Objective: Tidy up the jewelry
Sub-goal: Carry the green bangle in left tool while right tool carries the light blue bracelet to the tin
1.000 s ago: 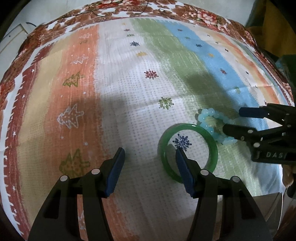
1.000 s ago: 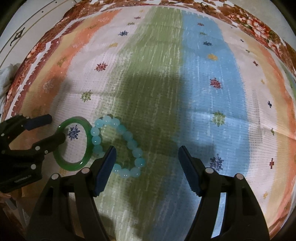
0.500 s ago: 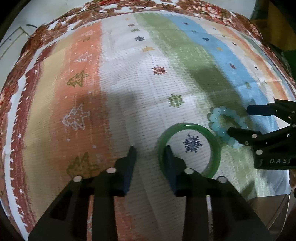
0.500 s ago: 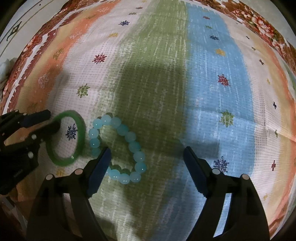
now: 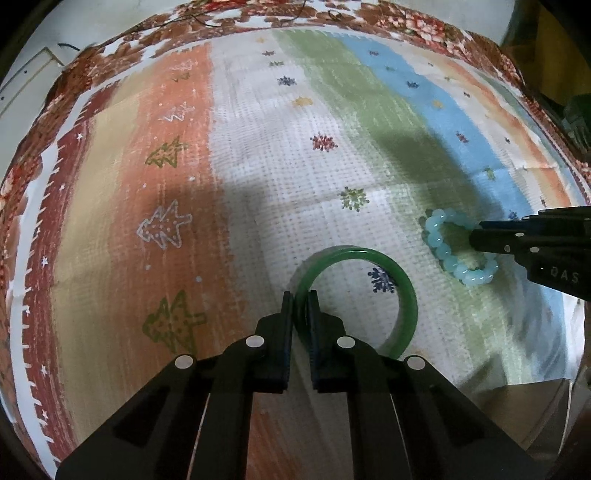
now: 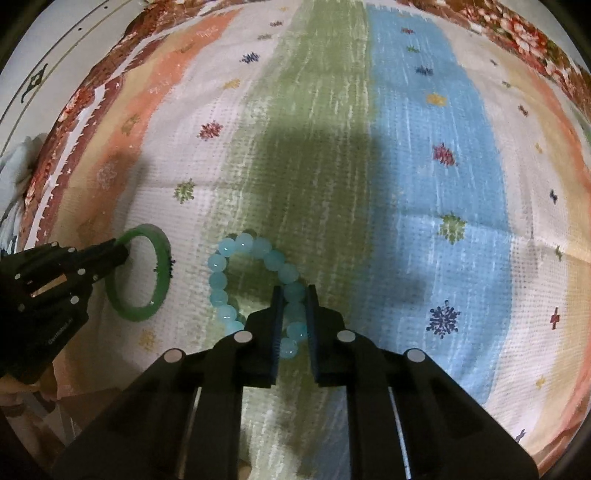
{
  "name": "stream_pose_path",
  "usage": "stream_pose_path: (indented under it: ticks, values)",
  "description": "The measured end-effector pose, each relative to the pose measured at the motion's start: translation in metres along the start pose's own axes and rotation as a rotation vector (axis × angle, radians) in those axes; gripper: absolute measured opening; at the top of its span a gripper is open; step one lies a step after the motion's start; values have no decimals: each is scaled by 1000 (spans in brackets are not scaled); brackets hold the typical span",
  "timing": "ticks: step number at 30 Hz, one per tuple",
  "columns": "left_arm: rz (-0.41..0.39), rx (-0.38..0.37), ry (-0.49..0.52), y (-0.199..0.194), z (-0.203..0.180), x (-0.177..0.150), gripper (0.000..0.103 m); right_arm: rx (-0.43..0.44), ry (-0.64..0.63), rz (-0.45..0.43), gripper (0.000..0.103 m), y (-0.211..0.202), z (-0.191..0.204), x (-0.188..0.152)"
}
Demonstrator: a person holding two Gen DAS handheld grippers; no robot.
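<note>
Closest to me, my left gripper point(image 5: 300, 306) has just finished closing, and its jaws now pinch the near-left rim of the green bangle point(image 5: 404, 295). The ring runs forward and to the right from the pinch, with a blue snowflake print showing through its middle. From the right wrist view the bangle looks tipped up on its far side rather than flat, though the fisheye makes that hard to judge.

My right gripper point(image 6: 293, 310) has also just closed, clamping two or three beads on the near-right arc of the pale blue bead bracelet point(image 6: 221, 280). The rest of the loop spreads forward and left of the jaws, lying slack on the striped cloth point(image 6: 424, 166).

The relation that matters — the two pieces lie side by side, the bangle to the left, the beads to the right, near each other but apart. Each hand already has its own piece, so neither needs to cross over. I'd judge a straight lift is the safest next move, since the beaded loop will droop and swing once it leaves the cloth.

Beyond both grippers the cloth is open and flat all the way to its floral border point(image 5: 424, 26). I see no tray or box in either view, so where the pieces should go I cannot tell.
</note>
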State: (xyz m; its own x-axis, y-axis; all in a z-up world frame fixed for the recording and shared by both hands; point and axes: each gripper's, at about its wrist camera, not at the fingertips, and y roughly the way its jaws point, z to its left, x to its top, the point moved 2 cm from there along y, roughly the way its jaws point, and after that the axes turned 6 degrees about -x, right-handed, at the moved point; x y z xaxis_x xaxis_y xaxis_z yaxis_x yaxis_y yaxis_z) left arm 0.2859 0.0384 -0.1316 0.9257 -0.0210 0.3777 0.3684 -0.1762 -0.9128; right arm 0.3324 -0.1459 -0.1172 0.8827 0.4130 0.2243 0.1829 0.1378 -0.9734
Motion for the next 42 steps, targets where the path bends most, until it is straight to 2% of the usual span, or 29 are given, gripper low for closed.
stream_pose_path:
  ticks: [9,24,35,42]
  values:
    - [-57,-42,-13,-27,-7,-1,8,12,-29,-54,13,-23,16,-3]
    - [-166,-42,-33,-71,-10,-8,10,28,-27,-144,13,-59,30,-12]
    - [-254,-66,-21,-103,-23,-18,10,5,4,-264,13,-98,28,-22]
    - [-280,-77,-1,-117,-30,-25,10,32,23,-331,13,-121,28,-31]
